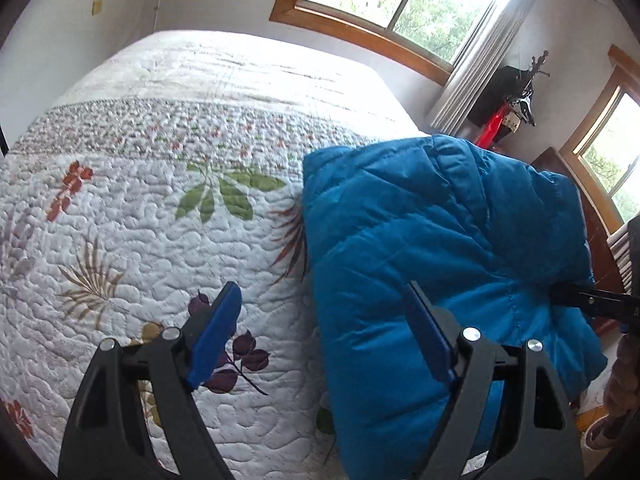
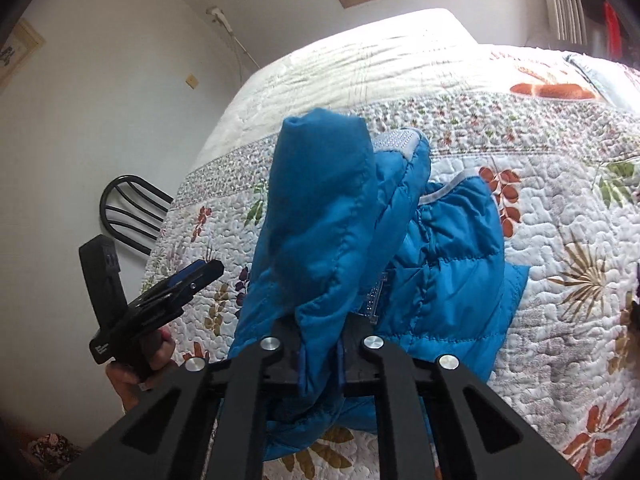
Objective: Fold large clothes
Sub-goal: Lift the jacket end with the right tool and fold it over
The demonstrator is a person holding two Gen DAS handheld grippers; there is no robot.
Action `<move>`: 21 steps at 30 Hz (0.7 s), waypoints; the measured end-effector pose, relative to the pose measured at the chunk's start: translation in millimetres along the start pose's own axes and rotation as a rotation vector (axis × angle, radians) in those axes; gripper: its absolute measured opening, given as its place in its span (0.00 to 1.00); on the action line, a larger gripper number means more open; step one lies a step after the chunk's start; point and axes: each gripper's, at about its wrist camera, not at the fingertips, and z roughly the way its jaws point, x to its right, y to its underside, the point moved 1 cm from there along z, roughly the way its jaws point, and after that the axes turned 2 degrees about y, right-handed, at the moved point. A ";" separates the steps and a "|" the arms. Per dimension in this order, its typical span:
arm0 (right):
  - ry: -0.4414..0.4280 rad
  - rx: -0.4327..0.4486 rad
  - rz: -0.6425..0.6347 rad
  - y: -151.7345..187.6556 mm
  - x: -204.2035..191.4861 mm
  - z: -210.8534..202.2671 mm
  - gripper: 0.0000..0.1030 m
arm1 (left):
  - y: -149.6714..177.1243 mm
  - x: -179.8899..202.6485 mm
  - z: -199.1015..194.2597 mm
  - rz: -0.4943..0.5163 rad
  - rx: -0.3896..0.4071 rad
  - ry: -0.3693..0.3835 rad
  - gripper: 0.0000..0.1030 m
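The right tool [image 2: 320, 354] is clamped on a bunched fold of the blue puffer jacket [image 2: 452, 264], lifting it off the floral quilted bed [image 2: 560, 208]. The left tool [image 1: 320, 336] hangs wide and empty beside the jacket's edge.

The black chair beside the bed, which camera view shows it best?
The right wrist view: the black chair shows its curved metal back against the wall, left of the quilted bed. The left wrist view does not show it at all.
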 end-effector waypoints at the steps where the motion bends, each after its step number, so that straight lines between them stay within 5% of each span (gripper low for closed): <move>1: 0.012 0.019 -0.003 2.0 0.6 -9.7 0.09 | -1.3 6.9 -5.1 0.018 0.018 -0.006 0.79; 10: 0.156 0.013 0.134 27.1 83.7 -18.5 0.09 | 25.7 77.0 30.6 0.178 -0.084 -0.032 0.77; 21: 0.166 -0.058 0.160 67.7 130.1 36.2 0.14 | 57.4 73.7 71.0 0.157 -0.161 -0.012 0.82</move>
